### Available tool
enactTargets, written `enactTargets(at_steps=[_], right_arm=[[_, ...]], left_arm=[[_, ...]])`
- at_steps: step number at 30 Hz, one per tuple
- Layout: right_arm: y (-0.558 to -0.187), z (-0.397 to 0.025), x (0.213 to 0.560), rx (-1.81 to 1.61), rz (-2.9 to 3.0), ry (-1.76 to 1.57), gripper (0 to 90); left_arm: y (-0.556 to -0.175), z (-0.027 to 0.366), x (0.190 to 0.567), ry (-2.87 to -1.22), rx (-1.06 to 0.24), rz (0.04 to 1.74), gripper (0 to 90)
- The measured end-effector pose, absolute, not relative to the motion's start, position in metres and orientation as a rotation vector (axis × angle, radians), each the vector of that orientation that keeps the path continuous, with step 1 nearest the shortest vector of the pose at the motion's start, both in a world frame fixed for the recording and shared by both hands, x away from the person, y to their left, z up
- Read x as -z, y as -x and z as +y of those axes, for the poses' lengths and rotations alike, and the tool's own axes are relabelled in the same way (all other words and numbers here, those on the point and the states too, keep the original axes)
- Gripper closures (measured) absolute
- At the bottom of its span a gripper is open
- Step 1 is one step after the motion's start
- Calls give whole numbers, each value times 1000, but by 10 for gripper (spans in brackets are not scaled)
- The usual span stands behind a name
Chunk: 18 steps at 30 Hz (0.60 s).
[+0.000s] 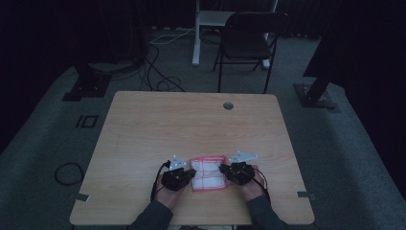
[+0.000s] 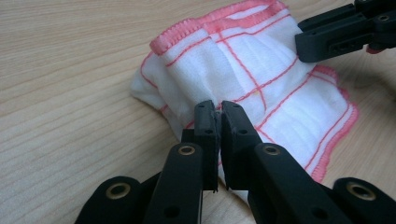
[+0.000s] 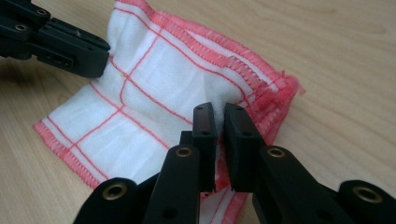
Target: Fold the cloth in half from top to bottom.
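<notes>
cloth (image 1: pixel 208 173): folded, long axis toward table's far edge | my left gripper (image 2: pixel 218 110) pinches its left edge | my right gripper (image 3: pixel 219 112) pinches its right edge

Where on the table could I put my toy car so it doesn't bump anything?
Most of the table is bare: the whole far half up to the small round hole, and the wide strips to the left and right. It is crowded only at the near edge, where the left claw and right claw pinch the cloth.

Both grippers (image 1: pixel 178 175) (image 1: pixel 238 172) are black with 2 flat jaws, brass-ringed screws, grey plates; dark grey sleeves (image 1: pixel 154 215).
</notes>
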State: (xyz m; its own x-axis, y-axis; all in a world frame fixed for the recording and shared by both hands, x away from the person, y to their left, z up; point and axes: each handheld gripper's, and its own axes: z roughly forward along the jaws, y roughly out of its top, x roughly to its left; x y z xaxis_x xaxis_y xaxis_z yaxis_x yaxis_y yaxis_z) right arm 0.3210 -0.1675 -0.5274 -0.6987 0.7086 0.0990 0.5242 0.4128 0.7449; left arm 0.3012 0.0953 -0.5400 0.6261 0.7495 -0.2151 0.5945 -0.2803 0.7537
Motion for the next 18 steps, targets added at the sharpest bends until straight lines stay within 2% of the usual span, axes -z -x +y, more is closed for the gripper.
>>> enactTargets(at_steps=[8,12,16,18], right_arm=[[-323,-165,530,-1163,2434,-1094,823],[-324,-163,529,-1152,2418,-1104,762],[-325,-165,527,-1146,2389,-1127,676],[-326,-166,526,-1137,2371,-1137,632]], left_arm=[[-309,96,540,-2015,-290,1056,858],[-312,96,538,-2013,-287,1076,840],[-313,100,537,-1997,-264,1091,780],[-313,102,537,-1993,-256,1100,706]])
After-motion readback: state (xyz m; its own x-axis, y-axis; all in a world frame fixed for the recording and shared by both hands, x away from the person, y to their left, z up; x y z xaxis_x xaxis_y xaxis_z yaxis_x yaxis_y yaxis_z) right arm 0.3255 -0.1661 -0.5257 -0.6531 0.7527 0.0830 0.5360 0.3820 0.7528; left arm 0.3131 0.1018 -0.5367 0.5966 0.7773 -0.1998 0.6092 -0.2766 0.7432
